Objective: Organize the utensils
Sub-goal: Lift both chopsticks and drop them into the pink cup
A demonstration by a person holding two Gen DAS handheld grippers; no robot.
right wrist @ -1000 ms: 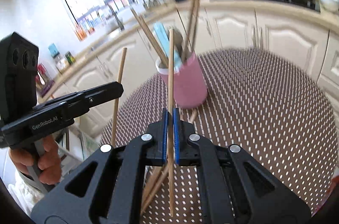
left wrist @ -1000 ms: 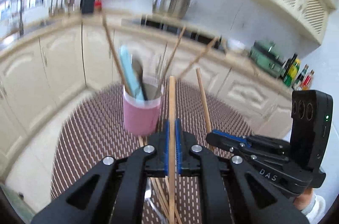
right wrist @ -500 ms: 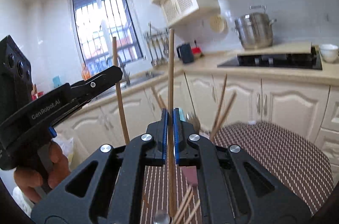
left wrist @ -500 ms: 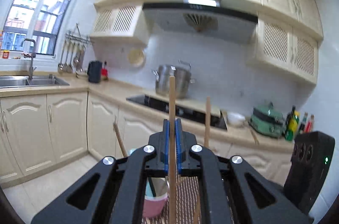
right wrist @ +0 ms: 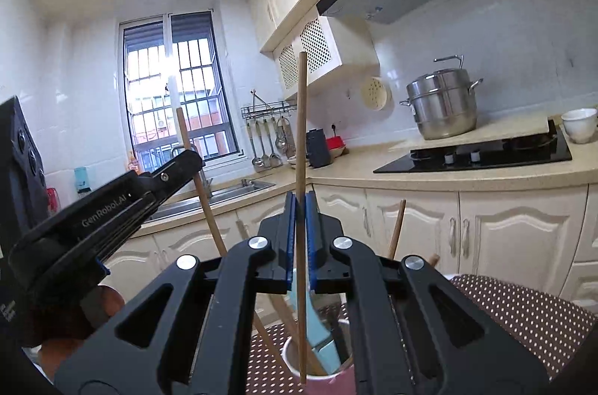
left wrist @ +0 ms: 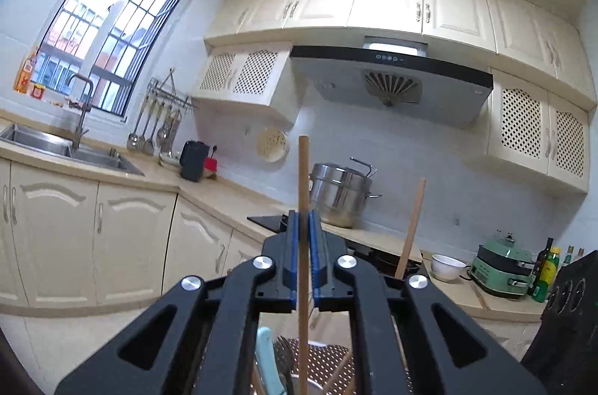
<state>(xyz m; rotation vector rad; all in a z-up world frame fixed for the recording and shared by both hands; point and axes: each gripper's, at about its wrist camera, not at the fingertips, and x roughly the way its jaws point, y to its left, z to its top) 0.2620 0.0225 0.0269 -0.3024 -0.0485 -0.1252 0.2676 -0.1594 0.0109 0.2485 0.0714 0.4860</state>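
We're in a cream-cabinet kitchen, glossy white tile wall, steel steamer pot (right wrist: 443, 107) on the counter ahead of us. Below the right hand-held gripper (right wrist: 300, 208) sits the worktop (right wrist: 523, 312), covered in brown cloth with white dots. Both are pinching 1 thin round wooden chopstick each: left hand-held gripper (left wrist: 303, 227) holds chopstick (left wrist: 303, 170) upright, right holds its chopstick (right wrist: 301, 118) with the tip down inside the pink cup (right wrist: 329, 382) directly beneath it.
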